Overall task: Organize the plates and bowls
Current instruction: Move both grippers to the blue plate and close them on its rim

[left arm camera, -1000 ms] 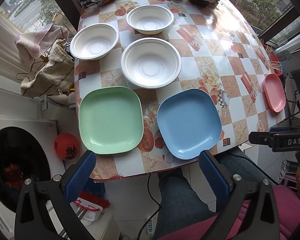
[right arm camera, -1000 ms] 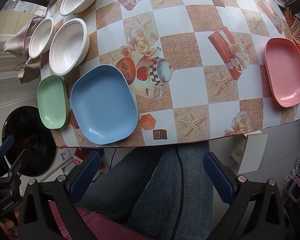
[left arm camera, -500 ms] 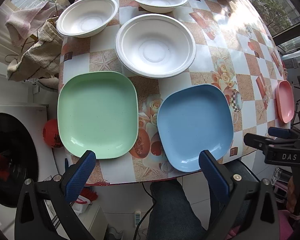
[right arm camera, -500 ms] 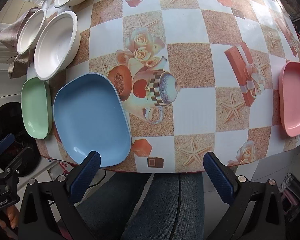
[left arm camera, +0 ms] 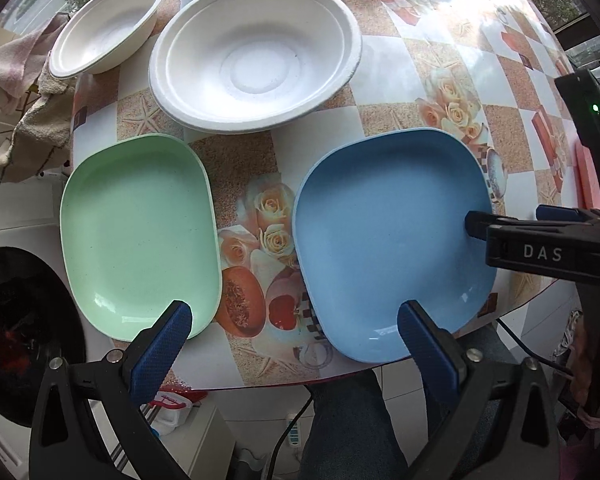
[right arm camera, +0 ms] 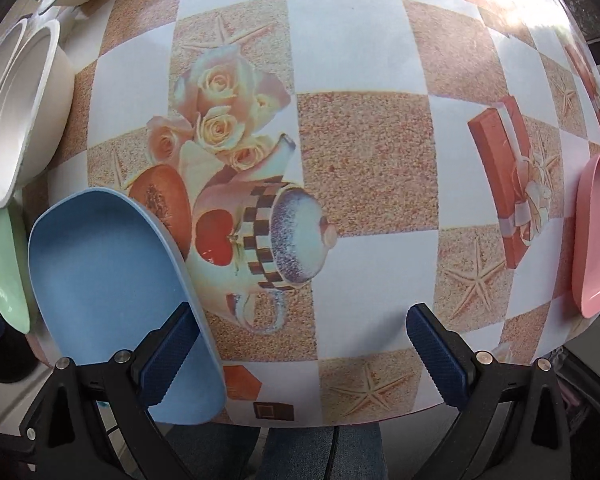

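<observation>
Blue plate (left arm camera: 388,240) | flat, upward-facing | beside green plate (left arm camera: 136,236)

Home: floral oilcloth table (right arm camera: 360,52), washing machine (left arm camera: 16,340)

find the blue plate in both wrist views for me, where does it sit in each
Left wrist view: the blue plate fills the right-centre, at the table's near edge, right of the green plate.
Right wrist view: the blue plate lies at lower left, stretched by the lens, with one finger of the right gripper over its near rim.
Shared landmark: the large white bowl just beyond the plate.
</observation>
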